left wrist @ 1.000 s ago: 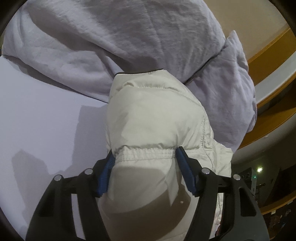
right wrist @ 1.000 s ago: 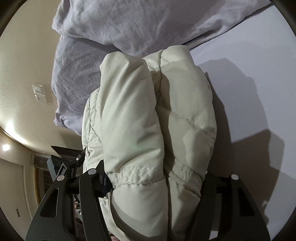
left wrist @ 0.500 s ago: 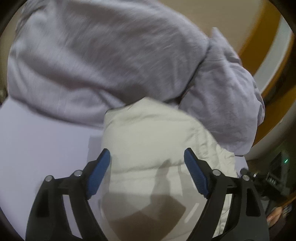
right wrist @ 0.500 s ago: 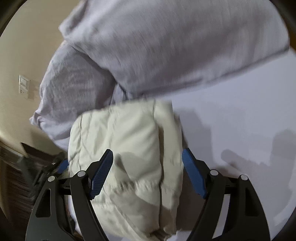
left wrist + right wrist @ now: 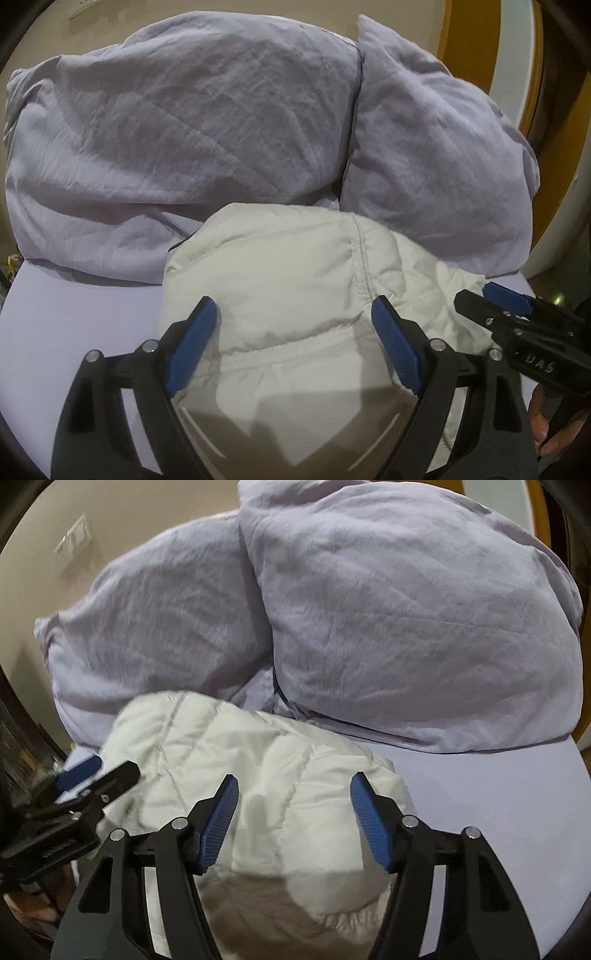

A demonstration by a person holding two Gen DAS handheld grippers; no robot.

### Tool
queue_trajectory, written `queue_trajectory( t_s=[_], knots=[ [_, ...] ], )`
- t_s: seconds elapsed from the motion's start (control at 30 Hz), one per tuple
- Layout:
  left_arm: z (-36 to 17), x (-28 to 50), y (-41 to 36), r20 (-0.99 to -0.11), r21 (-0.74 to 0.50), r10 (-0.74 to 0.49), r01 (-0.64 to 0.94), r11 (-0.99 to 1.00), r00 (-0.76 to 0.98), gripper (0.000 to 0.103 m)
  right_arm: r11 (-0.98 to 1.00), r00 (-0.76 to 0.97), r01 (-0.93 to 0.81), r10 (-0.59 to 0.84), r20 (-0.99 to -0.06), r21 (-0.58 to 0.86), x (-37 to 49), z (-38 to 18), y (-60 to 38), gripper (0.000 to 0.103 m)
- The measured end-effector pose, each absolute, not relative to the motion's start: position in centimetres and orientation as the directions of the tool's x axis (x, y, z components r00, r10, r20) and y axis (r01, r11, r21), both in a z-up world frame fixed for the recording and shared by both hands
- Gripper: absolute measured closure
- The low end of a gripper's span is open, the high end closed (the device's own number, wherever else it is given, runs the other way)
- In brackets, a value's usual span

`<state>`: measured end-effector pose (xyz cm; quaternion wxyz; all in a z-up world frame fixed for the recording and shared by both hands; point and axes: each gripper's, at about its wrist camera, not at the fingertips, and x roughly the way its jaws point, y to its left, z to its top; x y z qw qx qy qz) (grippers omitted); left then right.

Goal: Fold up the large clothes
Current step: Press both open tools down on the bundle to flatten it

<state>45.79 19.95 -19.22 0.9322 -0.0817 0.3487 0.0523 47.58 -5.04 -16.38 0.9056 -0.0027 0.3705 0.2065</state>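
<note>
bed: lavender sheet (image 5: pixel 74 325) | two pillows (image 5: pixel 177 140) | wall: beige (image 5: pixel 122 524), switch plate (image 5: pixel 74 541)

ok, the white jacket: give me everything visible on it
The jacket is off-white, puffy and quilted, with stitched seams and a gathered, elastic-looking hem band; the fabric looks like thin, smooth nylon. It is folded into a compact bundle lying on the lilac sheet, its far edge against the two lilac pillows. The left gripper and right gripper hover over it with open jaws, the right closing; neither grips it.
</note>
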Motion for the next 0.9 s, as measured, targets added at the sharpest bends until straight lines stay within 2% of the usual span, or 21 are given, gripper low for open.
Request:
queue_trajectory(
  t_s=[0.4, 0.9],
  knots=[
    [-21.1, 45.7, 19.7, -0.64, -0.105, 0.031, -0.127, 0.986, 0.768, 0.014, 0.912, 0.668, -0.395, 0.367, -0.648, 0.111, 47.4, -19.4, -4.6, 0.038],
    [-22.3, 46.0, 19.7, -0.623, -0.09, 0.051, -0.136, 0.987, 0.781, 0.011, 0.913, 0.667, -0.38, 0.381, -0.64, 0.148, 48.4, -20.4, -4.8, 0.029]
  ],
)
